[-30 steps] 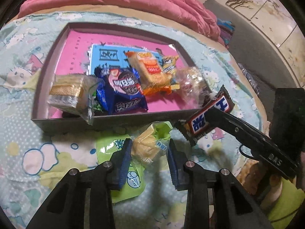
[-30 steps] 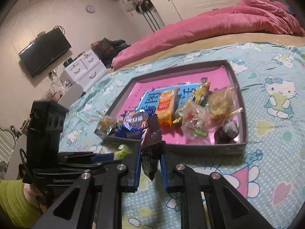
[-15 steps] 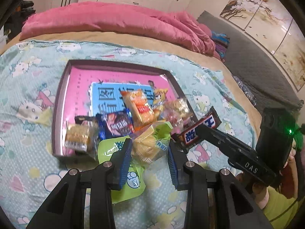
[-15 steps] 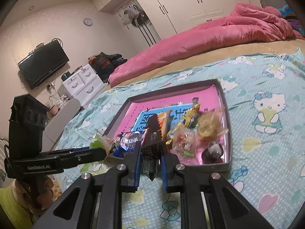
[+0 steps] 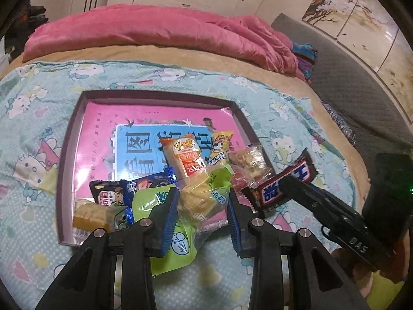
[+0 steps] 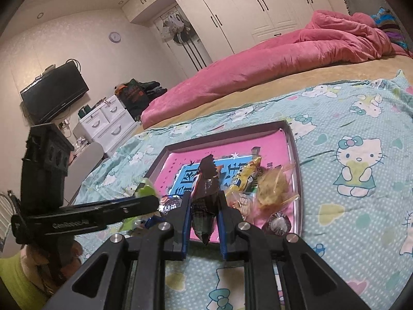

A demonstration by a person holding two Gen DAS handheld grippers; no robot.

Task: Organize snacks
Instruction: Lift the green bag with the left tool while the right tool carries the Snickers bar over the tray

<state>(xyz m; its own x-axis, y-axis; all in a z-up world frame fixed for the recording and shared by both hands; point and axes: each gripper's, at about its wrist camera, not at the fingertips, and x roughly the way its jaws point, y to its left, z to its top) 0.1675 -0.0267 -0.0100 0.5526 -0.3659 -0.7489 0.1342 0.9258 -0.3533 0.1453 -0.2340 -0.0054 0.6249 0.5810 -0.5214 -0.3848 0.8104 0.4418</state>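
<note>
Altogether two snacks are held up and about eight lie in the tray [image 5: 69, 139], a shallow dark-rimmed box with a pink floor on the cartoon-print bedspread [image 5: 31, 118]. The left gripper [image 5: 204, 206] has its blue-padded fingers [image 5: 169, 217] closed narrowly on the green cake packet [image 5: 201, 196], which sits squarely between them, its yellow cake showing through the clear part and its green tail hanging down over the near rim. The right gripper [image 6: 204, 206] has its fingers pressed tight on the dark chocolate bar [image 6: 205, 180], which stands on edge between the pads, one end poking up past the tips and the other hanging below.

Inside the tray one orange cracker pack [image 5: 184, 155], one yellow packet [image 5: 220, 146], one clear bag [image 5: 249, 159], one blue cookie pack [image 5: 152, 180], one dark packet [image 5: 108, 193] and one wafer block [image 5: 90, 215] crowd the near half; a round foil-wrapped sweet [image 6: 278, 223] rests in the near right corner. From the right wrist camera, a further clear wrapper shows beside the yellow packet, too small to identify. The far half of the pink floor lies bare up to the far rim. Both held snacks hang over the near rim, close together. A pink duvet [image 5: 160, 31] lies well beyond the tray.
</note>
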